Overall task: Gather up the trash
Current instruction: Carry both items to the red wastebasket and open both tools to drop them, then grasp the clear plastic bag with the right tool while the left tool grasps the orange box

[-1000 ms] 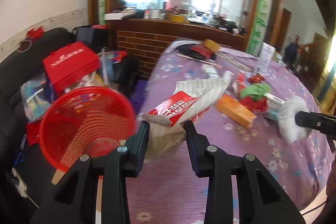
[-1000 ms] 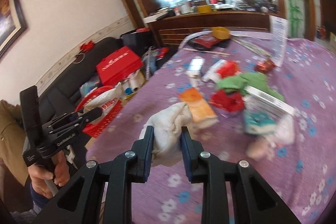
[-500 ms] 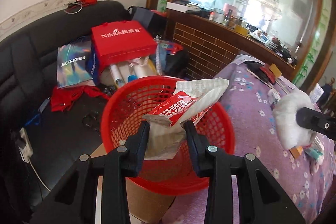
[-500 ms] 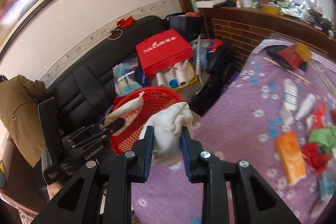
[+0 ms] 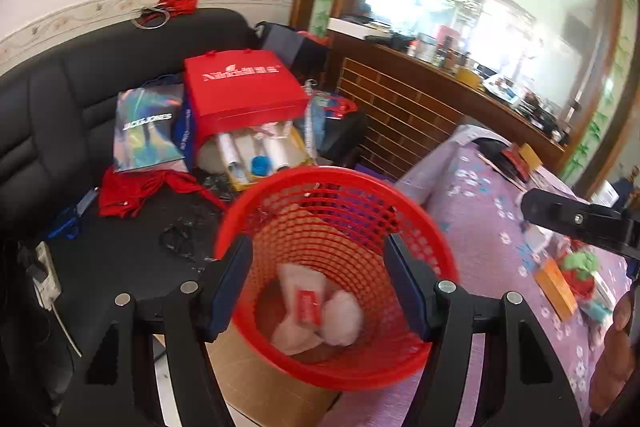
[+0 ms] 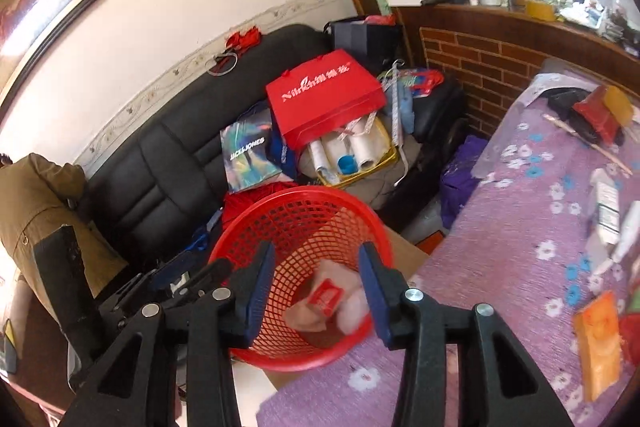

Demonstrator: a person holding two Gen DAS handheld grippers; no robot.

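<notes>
Both loads have dropped, so the red-and-white wrapper [image 5: 308,303] and white wad [image 5: 342,315] lie crumpled at lower centre in the red mesh basket [image 5: 280,195], beside the purple flowered tablecloth [image 5: 480,203] and black sofa [image 5: 52,99], while the left gripper [image 5: 318,281] and right gripper [image 6: 316,285], just opened, hang spread and empty above it.

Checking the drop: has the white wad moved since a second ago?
Yes. The white wad left the right gripper, whose jaws just opened, and lies inside the red basket.

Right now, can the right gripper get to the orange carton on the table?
Probably yes. The right gripper is open and empty over the red basket; the orange carton lies uncovered on the purple tablecloth, nothing between.
</notes>
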